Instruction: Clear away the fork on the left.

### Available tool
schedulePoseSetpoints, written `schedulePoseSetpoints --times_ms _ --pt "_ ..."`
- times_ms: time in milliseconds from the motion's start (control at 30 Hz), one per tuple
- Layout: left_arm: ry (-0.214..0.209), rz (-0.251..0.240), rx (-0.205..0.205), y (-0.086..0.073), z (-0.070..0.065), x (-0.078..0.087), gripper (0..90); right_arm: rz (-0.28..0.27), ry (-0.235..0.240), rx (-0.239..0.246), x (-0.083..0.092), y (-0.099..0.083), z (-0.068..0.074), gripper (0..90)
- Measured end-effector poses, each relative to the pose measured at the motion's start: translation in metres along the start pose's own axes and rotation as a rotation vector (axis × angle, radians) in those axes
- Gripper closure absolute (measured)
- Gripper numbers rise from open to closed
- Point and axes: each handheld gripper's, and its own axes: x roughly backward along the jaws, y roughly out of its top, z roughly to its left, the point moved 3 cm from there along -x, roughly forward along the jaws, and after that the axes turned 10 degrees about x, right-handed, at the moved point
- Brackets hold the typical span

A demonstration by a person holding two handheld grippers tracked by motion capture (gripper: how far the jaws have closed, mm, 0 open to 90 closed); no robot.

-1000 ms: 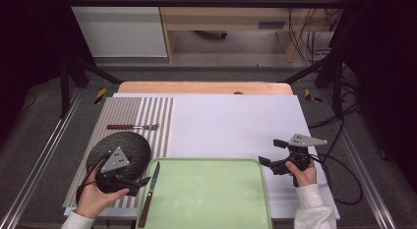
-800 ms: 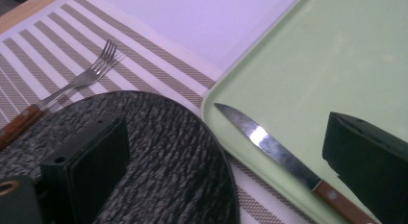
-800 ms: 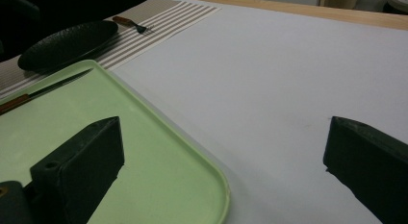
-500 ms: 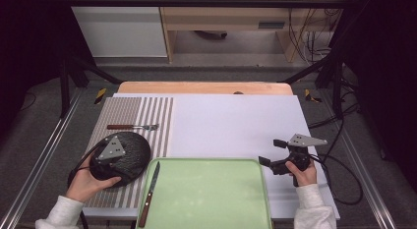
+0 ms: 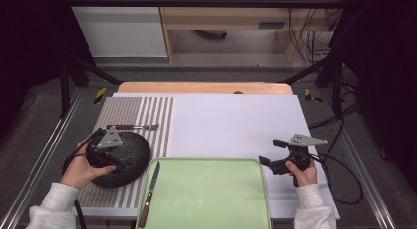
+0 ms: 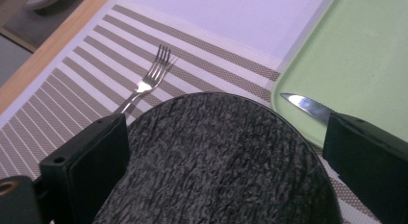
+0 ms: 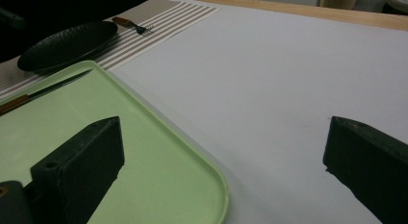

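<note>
A round black textured plate (image 5: 129,157) lies on the striped placemat (image 5: 137,111) at the table's left. My left gripper (image 5: 120,151) hovers over the plate's left part, open; in the left gripper view (image 6: 226,173) the jaws stand wide apart with the plate (image 6: 216,152) below them. A fork (image 5: 133,127) lies just beyond the plate. A wooden-handled knife (image 5: 149,194) rests along the left edge of the green tray (image 5: 211,199). My right gripper (image 5: 271,152) is open and empty, off the tray's right far corner (image 7: 216,185).
White sheet (image 5: 236,121) covers the middle and right of the table, with a wooden board edge (image 5: 206,87) behind it. Cables trail off the right side. The fork (image 6: 146,82) and knife blade (image 6: 303,105) flank the plate in the left gripper view.
My left gripper has slid from the plate's near side to farther back and slightly left over it. The plate, knife, fork and right gripper have stayed put.
</note>
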Motion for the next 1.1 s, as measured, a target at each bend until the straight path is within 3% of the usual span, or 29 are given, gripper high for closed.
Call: schedulePoseSetpoints --times_ms 433,833,1100 --pt "0.053 0.057 -0.06 0.007 0.024 -0.005 2.2 0.001 -0.002 0.004 0.001 0.0 0.0 1.1" --pt "0.073 0.087 -0.083 0.014 0.042 -0.017 2.2 0.0 -0.002 0.004 0.002 0.0 0.0 1.1" --pt "0.116 0.108 -0.102 0.018 0.055 -0.025 2.5 0.004 -0.001 0.004 0.001 -0.001 0.0 1.1"
